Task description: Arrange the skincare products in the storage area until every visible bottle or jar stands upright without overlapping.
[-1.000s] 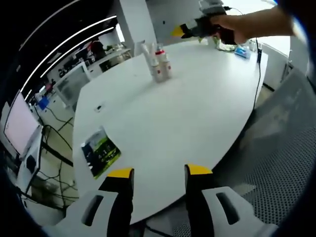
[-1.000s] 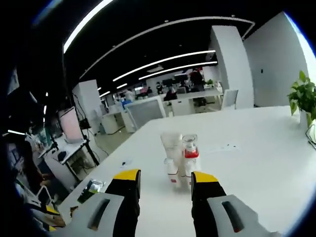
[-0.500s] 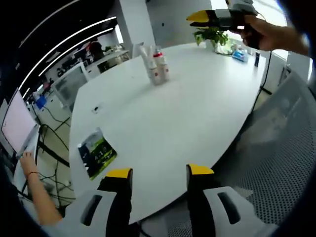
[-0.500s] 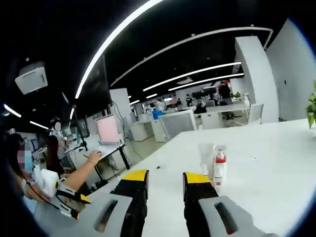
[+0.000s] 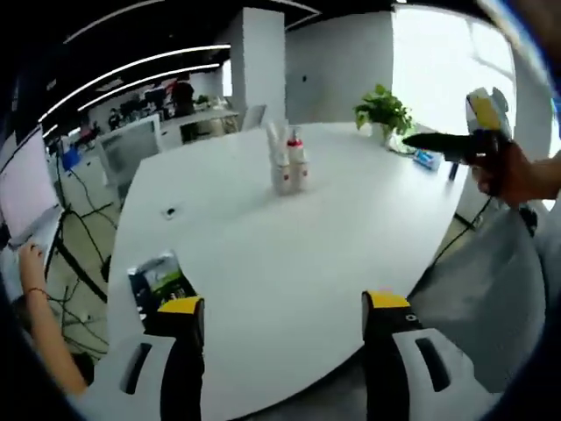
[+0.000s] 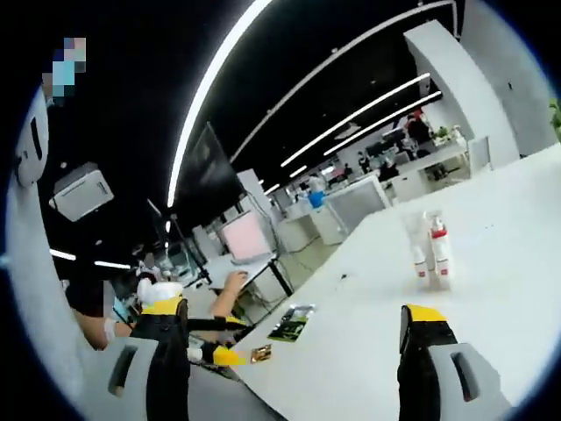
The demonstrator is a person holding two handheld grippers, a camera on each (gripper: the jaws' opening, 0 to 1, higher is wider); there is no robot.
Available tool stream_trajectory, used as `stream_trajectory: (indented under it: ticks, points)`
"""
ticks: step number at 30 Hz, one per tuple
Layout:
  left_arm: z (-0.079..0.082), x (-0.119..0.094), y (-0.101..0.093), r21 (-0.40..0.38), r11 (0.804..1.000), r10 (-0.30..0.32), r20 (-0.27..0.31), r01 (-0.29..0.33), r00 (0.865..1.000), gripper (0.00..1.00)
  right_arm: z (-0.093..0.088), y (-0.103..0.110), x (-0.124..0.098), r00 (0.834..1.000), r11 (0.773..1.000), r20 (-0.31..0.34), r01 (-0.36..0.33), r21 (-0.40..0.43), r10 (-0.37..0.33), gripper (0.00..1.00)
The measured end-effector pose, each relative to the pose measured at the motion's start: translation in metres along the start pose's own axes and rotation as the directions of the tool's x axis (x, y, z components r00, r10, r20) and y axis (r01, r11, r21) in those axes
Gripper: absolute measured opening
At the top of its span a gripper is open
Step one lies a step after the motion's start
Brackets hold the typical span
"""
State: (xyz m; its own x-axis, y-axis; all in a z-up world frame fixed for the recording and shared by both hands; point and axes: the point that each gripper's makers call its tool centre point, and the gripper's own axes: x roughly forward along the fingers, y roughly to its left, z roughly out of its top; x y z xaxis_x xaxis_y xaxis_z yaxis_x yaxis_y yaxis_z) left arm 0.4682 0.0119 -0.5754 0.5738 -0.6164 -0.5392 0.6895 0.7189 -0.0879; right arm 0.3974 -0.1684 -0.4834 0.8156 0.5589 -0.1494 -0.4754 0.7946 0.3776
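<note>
Bottles (image 5: 287, 163) standing upright in a tight cluster near the middle of the white table (image 5: 289, 263), touching or nearly touching one another: a pale tube-shaped one at the far side, one with a red cap and a red band on its label beside it, at least one smaller white one in front; exact count hard to make out. Same cluster (image 6: 429, 253) seen in the right gripper view, upright on the table (image 6: 368, 351), well ahead of the jaws. Left gripper (image 5: 280, 309) held low over the near edge of the table, well apart from the bottles, yellow-tipped jaws spread wide with nothing between them. Right gripper (image 6: 294, 316) also well back from the bottles, jaws spread very wide, nothing held. In the left gripper view, right gripper (image 5: 456, 140) seen off the right edge of the table, gripped by a hand (image 5: 513, 175). Booklet (image 5: 158, 282) with a dark green cover lying flat near the left edge of the table, just beyond the left jaw; same booklet (image 6: 294, 322) visible in the right gripper view. Small dark item (image 5: 169, 211) on the table between booklet and bottles, too small to identify. Potted plant (image 5: 383, 112) at the far right edge of the table, well apart from the bottles
</note>
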Motion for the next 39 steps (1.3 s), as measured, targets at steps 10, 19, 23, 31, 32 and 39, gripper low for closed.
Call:
stream_trajectory:
  ticks: [10,19,23,31,32,39]
  points:
    - [-0.007,0.035,0.067,-0.404,0.912,0.032,-0.092,-0.067,0.995,0.84,-0.046,-0.012,-0.012,0.973,0.932,-0.132,0.133,-0.337,-0.187,0.93]
    - [-0.011,0.071,0.115,-0.378,0.911,0.12,-0.135,-0.163,0.983,0.85,-0.051,-0.036,-0.013,0.951,0.915,-0.126,0.229,-0.332,-0.283,0.82]
    - [-0.014,0.089,0.123,-0.387,0.911,0.092,-0.141,-0.141,0.986,0.9,-0.053,-0.032,-0.011,0.955,0.915,-0.133,0.206,-0.347,-0.265,0.81]
    - [-0.028,0.105,0.163,-0.258,0.929,0.197,-0.263,-0.266,0.944,0.99,-0.049,-0.033,-0.013,0.957,0.912,-0.105,0.219,-0.347,-0.27,0.76]
    - [-0.032,0.105,0.167,-0.27,0.921,0.207,-0.277,-0.282,0.938,0.99,-0.049,-0.035,-0.013,0.955,0.911,-0.108,0.224,-0.346,-0.275,0.77]
    - [-0.042,0.108,0.161,-0.244,0.926,0.215,-0.293,-0.29,0.932,0.99,-0.051,-0.037,-0.013,0.95,0.906,-0.119,0.232,-0.353,-0.29,0.77]
